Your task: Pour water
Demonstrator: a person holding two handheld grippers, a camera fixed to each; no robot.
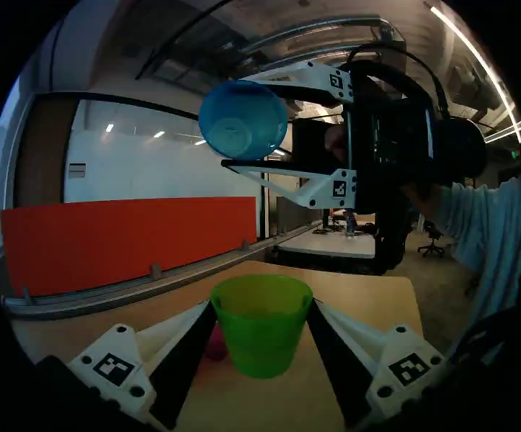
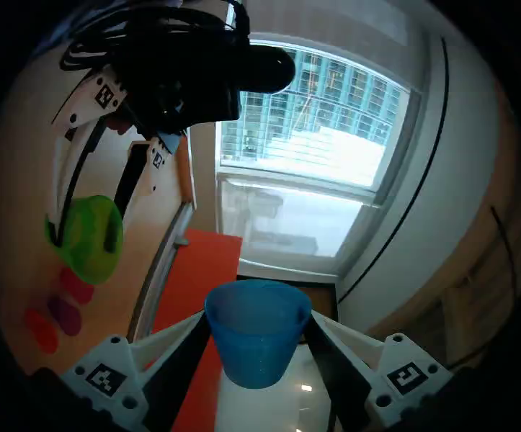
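A green cup (image 1: 261, 333) stands upright over the wooden table (image 1: 361, 295), and my left gripper (image 1: 260, 309) is shut on it. High above it, a blue cup (image 1: 243, 119) lies tipped on its side, with my right gripper (image 1: 238, 119) shut on it and rolled sideways. In the right gripper view the blue cup (image 2: 259, 338) sits between my right gripper's (image 2: 259, 320) fingers, while the left gripper (image 2: 87, 230) holds the green cup (image 2: 91, 239) at the upper left. I see no water in either cup.
A small pink object (image 1: 215, 345) lies on the table just behind the green cup; pink and red pieces (image 2: 65, 309) show beside it. A person's sleeve (image 1: 491, 230) is at the right. An orange wall panel (image 1: 123, 237) and a rail run along the table's far side.
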